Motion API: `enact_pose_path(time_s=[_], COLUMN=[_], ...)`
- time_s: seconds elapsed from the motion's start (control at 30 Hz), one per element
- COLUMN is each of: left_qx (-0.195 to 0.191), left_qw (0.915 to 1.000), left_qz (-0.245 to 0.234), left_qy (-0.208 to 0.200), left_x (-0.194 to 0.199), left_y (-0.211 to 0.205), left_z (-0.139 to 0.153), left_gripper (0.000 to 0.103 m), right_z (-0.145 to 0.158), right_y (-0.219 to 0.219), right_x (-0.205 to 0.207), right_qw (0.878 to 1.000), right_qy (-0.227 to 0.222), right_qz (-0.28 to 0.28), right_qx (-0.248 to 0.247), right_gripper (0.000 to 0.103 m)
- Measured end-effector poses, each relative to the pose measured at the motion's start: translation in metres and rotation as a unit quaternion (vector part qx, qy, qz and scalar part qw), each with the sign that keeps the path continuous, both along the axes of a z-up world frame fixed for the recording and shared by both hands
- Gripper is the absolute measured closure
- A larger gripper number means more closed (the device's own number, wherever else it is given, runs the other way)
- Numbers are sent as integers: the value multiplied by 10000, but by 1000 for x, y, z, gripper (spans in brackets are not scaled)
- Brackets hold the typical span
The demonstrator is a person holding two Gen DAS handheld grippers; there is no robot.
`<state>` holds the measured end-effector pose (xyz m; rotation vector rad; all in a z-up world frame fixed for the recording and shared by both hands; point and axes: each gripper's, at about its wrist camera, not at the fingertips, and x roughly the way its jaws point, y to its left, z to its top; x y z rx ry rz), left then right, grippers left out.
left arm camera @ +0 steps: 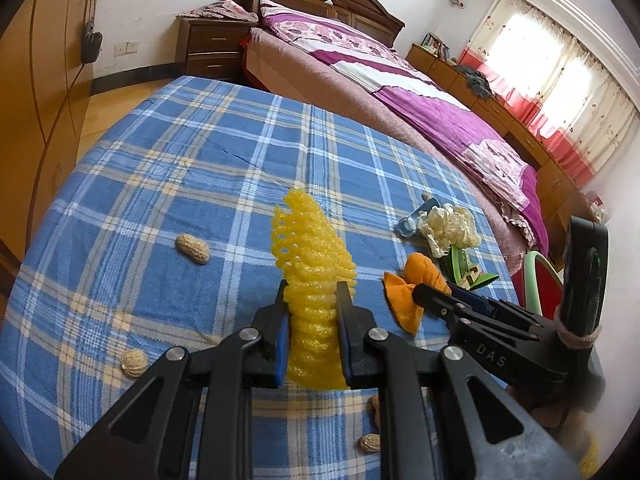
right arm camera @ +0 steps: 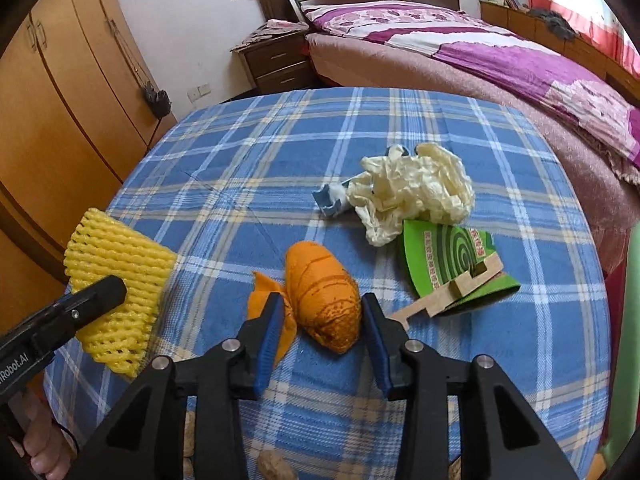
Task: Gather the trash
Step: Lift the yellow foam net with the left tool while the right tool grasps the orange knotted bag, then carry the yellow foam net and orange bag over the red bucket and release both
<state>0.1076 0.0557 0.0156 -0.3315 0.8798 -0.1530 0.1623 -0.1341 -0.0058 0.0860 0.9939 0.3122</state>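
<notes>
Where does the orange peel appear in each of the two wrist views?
Left wrist: the orange peel lies right of centre, beside the right gripper.
Right wrist: the orange peel lies at lower centre, between the open jaws.
Shared landmark: the crumpled white paper, just beyond the peel on the blue plaid cloth.

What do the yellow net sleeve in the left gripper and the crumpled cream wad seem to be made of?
Yellow net sleeve: likely soft plastic foam, matte, with an open puffy mesh. Crumpled cream wad: probably tissue paper, matte, holding sharp creases.
</notes>
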Motion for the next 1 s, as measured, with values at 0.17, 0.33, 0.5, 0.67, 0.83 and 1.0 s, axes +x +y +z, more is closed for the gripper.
enact_pose_path(time_s=[0.17,0.33,0.5,0.67,0.83,1.0], left_qx=[2,30,45,30,-32,-117], left_qw=[10000,9999,9995,9988,9977,9958], left_qz=[-27,-51,-125,-273,-489,-754], left_qy=[-54,-159,-285,-402,-472,-503], left_x=[-5,-11,-18,-27,-34,-40], left_y=[-2,-5,-11,-22,-36,-54], left_z=[5,14,25,37,48,57], left_gripper=[84,84,84,84,84,83], right_z=[3,21,42,61,77,87], right_y=[-5,-16,-29,-50,-72,-96], right_x=[-7,-25,-49,-75,-99,-119], right_qw=[9995,9981,9956,9914,9853,9791], right_qy=[11,-244,-520,-795,-1084,-1263], right_qz=[-114,-299,-454,-701,-1007,-1294], right_qx=[285,487,636,770,859,931], right_gripper=[78,79,79,79,79,79])
